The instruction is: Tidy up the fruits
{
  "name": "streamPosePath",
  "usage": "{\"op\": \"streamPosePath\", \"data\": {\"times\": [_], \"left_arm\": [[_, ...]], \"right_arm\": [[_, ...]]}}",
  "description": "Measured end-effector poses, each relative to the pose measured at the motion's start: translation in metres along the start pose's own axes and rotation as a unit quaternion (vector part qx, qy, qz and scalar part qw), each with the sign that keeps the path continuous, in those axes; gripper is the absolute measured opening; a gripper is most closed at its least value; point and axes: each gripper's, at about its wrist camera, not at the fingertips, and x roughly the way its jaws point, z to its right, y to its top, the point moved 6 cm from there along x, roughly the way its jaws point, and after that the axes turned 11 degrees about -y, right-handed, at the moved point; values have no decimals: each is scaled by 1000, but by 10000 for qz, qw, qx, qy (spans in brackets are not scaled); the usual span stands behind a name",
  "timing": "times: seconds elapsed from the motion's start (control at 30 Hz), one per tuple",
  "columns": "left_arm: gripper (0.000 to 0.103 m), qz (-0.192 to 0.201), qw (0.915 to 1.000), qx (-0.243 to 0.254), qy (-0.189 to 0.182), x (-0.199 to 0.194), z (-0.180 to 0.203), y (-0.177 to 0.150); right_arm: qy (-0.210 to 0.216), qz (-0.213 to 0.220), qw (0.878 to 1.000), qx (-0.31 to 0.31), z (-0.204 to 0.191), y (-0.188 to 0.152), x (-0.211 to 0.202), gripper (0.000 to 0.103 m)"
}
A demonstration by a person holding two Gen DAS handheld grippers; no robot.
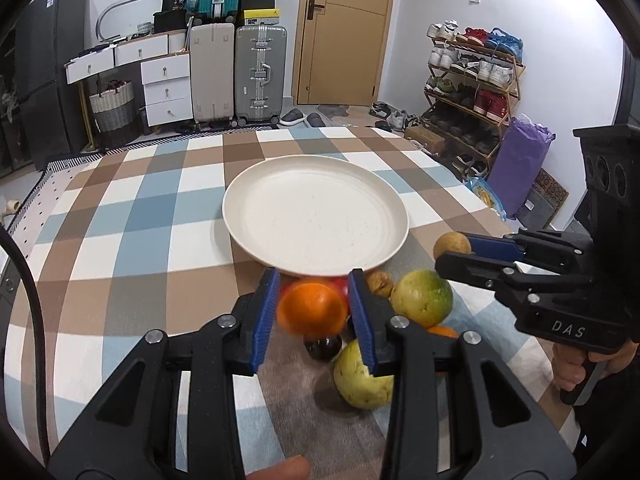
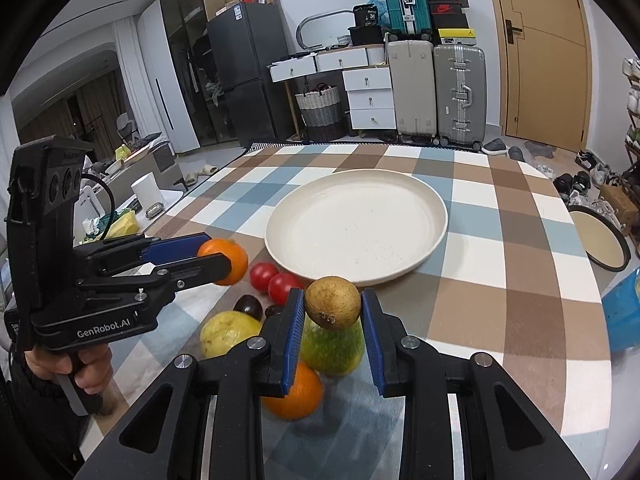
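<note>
Left tongs (image 1: 314, 308) clamp an orange (image 1: 312, 309); right tongs (image 2: 332, 312) clamp a brown fruit (image 2: 333, 302). The empty plate (image 1: 248, 184) lies just ahead of both, left slightly nearer.

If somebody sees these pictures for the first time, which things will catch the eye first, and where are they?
The large round cream plate lies bare in the middle of the checked tablecloth. In front of it each gripper holds one fruit: the left gripper a bright orange, the right gripper a small brown round fruit. More fruit lies below them.
</note>
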Motion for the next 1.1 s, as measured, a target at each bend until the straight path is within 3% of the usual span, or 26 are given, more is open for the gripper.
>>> {"op": "streamPosePath", "data": {"times": [0.2,0.5,0.6,0.67,0.73,1.1], "left_arm": [[32,-57,10000,31,-26,18,-4,11],[32,-217,9997,-133,-52,22,-24,-1],[46,-265,9993,-258,-58,19,-34,-8],[66,-231,9992,-326,7,15,-41,-12],[79,-188,9991,-363,111,10,-48,-16],[82,-413,9972,-491,384,0,-61,-45]], "right_arm": [[91,5,10000,32,2,11,18,29],[96,27,9999,83,6,14,26,29],[108,46,9999,124,8,13,27,29],[126,37,9998,139,9,12,28,29],[135,37,9998,142,9,11,28,29],[165,108,9997,174,13,10,26,29]]}}
